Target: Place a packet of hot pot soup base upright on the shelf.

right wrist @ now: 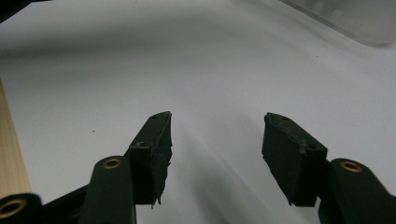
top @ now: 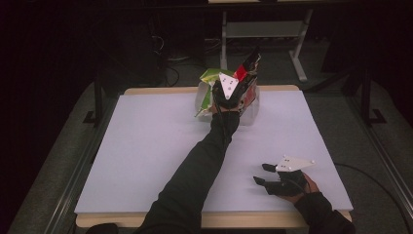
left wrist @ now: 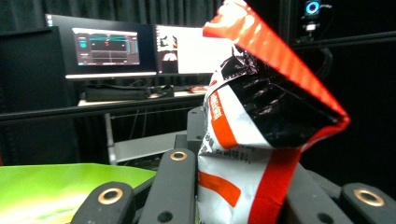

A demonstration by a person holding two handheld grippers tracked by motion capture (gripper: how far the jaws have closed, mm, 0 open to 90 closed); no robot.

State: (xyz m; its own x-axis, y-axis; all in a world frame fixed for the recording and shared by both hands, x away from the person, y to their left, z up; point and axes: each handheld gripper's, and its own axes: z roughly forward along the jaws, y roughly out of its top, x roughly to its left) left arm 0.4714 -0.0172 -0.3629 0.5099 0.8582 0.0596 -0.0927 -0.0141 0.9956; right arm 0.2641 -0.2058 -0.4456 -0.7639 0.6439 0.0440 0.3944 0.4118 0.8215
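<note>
The red-and-white snack bag [left wrist: 252, 140] was clamped by the left gripper [top: 229, 95] above the clear bin [top: 251, 109]; the right gripper [right wrist: 215, 154], well apart from the bin, was held wide open.

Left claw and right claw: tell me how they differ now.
The left claw is shut on a red, white and black snack bag; the right claw is open with nothing between its jaws. The left is raised at the clear bin, the right low over the white table. Both are black and hand-held.
</note>
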